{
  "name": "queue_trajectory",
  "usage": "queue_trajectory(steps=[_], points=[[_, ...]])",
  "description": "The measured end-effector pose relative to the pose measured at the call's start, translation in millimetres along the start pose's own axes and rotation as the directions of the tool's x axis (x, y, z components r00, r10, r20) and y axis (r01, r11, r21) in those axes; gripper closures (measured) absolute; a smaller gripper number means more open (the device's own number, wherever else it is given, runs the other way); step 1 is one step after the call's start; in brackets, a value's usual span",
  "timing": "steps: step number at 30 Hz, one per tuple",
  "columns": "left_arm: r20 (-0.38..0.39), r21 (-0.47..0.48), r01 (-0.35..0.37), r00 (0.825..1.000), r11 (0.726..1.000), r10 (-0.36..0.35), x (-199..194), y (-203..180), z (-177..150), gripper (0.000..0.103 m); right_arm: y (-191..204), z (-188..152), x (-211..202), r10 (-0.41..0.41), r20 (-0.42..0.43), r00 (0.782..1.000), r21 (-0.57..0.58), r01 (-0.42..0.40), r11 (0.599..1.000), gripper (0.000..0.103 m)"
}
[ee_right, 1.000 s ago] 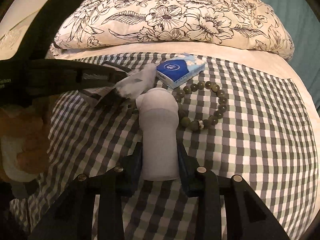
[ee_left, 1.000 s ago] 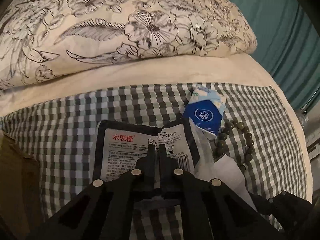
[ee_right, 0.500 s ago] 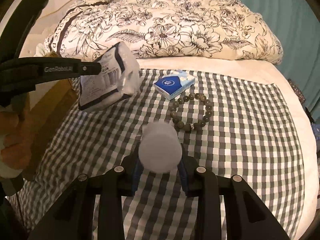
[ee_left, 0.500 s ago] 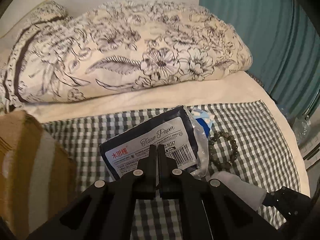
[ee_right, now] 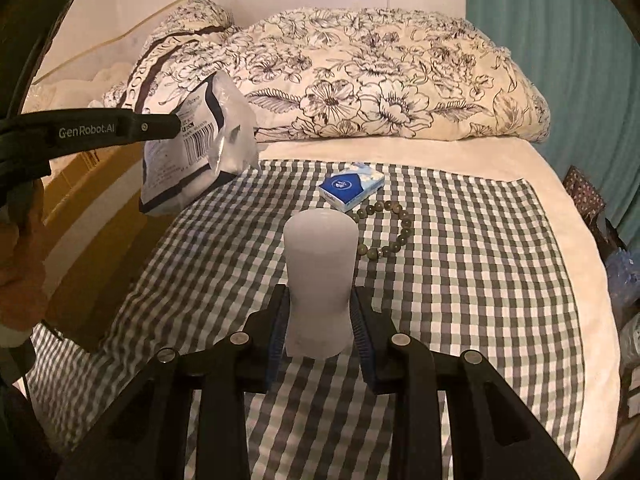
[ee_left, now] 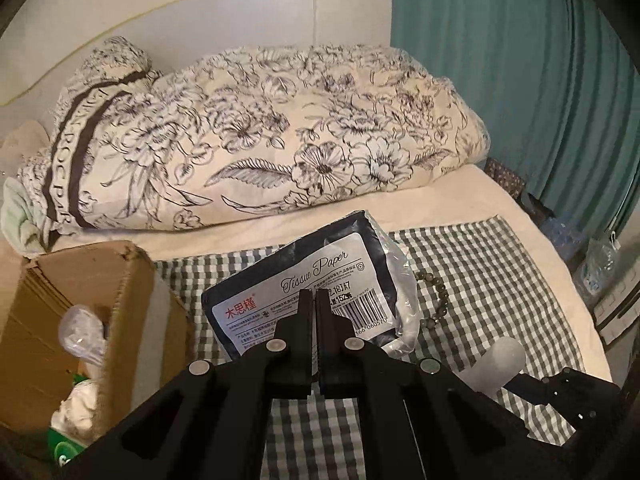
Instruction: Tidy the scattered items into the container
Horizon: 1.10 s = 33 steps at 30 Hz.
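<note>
Left gripper (ee_left: 314, 300) clamped on a tissue pack (ee_left: 316, 280) held above the checked cloth (ee_right: 480, 280), cardboard box (ee_left: 80, 280) to its left, right gripper (ee_right: 320, 316) gripping a white bottle (ee_right: 320, 276), blue packet (ee_right: 352, 186) and bead bracelet (ee_right: 400, 232) far on the cloth

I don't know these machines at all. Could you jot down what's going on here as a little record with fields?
Setting: a bed with a checked cloth and a floral duvet
Left tool: shut on a tissue paper pack, held up in the air
Right tool: shut on a white frosted bottle
Container: cardboard box at the left, some items already inside
Still on the cloth: small blue tissue packet, touching a green bead bracelet
</note>
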<state>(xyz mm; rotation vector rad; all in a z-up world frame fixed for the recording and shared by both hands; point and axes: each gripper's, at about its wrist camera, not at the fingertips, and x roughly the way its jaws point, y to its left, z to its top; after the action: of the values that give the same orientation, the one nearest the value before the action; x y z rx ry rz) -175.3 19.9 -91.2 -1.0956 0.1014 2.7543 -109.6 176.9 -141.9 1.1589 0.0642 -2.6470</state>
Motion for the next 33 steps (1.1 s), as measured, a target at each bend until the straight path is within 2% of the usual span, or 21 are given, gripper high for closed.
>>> queue_trajectory(steps=[11, 25, 30, 32, 33], points=[[0.083, -0.031, -0.013, 0.996, 0.999, 0.015, -61.5, 16.7, 2.4, 0.102, 21.4, 9.9, -48.8, -0.016, 0.081, 0.997, -0.034, 0.019, 0.999, 0.072], [0.184, -0.067, -0.03, 0.982, 0.997, 0.042, -134.7, 38.4, 4.5, 0.102, 56.9, 39.1, -109.2, -0.017, 0.207, 0.978, -0.086, 0.035, 0.996, 0.072], [0.19, -0.065, -0.032, 0.981, 0.997, 0.044, -147.8, 40.7, 3.9, 0.102, 65.3, 42.2, -121.1, -0.01, 0.227, 0.974, -0.096, 0.033, 0.995, 0.072], [0.153, -0.062, 0.004, 0.988, 0.998, 0.006, -144.1, 41.3, 1.3, 0.101, 67.0, 42.7, -124.1, -0.01, 0.231, 0.973, -0.095, 0.033, 0.995, 0.073], [0.134, -0.073, -0.004, 0.991, 0.997, 0.014, -139.2, 41.8, -1.8, 0.099, 68.4, 42.9, -126.7, -0.009, 0.235, 0.972, -0.092, 0.031, 0.995, 0.073]])
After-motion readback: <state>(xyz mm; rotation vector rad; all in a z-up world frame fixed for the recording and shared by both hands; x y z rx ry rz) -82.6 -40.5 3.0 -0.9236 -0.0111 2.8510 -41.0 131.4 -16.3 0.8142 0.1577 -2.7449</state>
